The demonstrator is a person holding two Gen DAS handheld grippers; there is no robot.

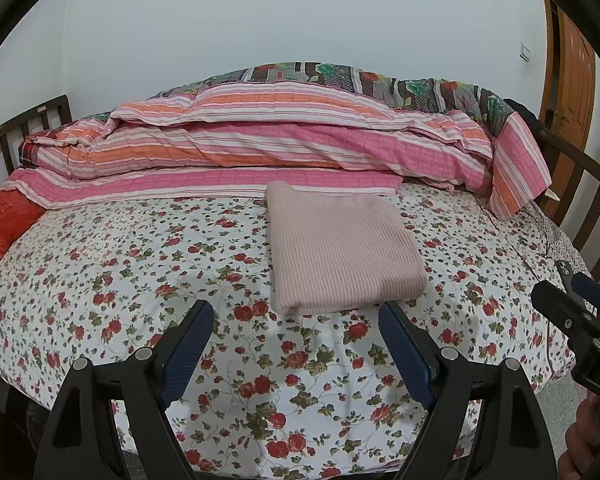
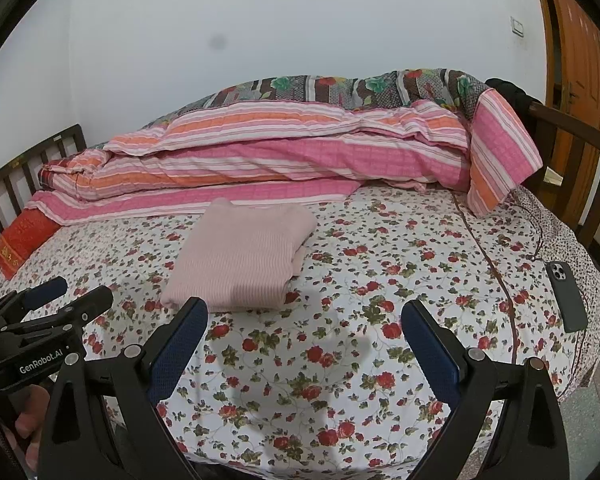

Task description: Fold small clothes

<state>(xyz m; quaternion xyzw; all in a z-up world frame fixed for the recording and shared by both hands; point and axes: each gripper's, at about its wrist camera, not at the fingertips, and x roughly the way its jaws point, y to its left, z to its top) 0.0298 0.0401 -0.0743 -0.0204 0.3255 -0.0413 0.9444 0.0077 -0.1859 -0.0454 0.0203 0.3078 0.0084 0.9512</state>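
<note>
Both tongs, the left tongs (image 1: 296, 336) and the right tongs (image 2: 304, 336), hang wide apart and empty over the flowery bed (image 1: 120, 264), just short of the folded pink sweater (image 1: 340, 244), which probably runs long-ways away from them, nearer the left.

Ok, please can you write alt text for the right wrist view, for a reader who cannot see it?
A folded pink sweater lies on a floral bedsheet, beyond the open right gripper. A striped quilt is heaped behind; a phone lies at right.
</note>
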